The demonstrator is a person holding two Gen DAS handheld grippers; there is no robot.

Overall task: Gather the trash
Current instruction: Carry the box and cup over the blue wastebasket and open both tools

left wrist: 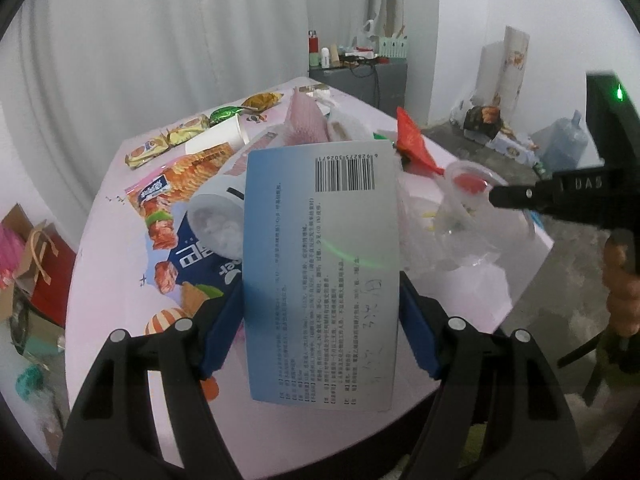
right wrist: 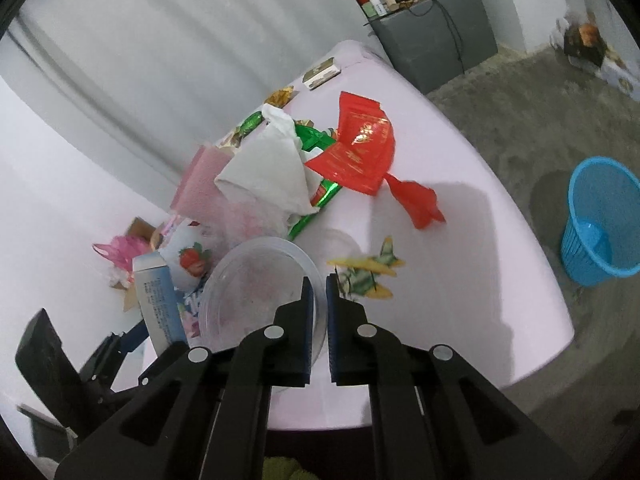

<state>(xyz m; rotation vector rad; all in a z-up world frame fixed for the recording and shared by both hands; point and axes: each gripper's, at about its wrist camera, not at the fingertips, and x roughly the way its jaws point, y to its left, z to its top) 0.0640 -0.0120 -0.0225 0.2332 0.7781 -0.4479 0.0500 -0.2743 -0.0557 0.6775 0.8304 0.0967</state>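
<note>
Box (left wrist: 320, 272) is clamped broadside by left gripper (left wrist: 320, 336), lifted clear of table (right wrist: 460, 240). Clear cup (right wrist: 256, 292) is pinched at rim by right gripper (right wrist: 318, 320), likely for carrying to blue basket (right wrist: 596, 220) beyond table.

Soft, even daylight fills the room, rather flat and slightly cool. The pale pink desk (right wrist: 460, 240) carries a broad faint shadow near its right edge. A thin green flare arcs across the blue-and-white printed cardboard box (left wrist: 320, 264) in the left wrist view. Both fisheye views bend hard and darken at the rims; the far clutter is soft.
</note>
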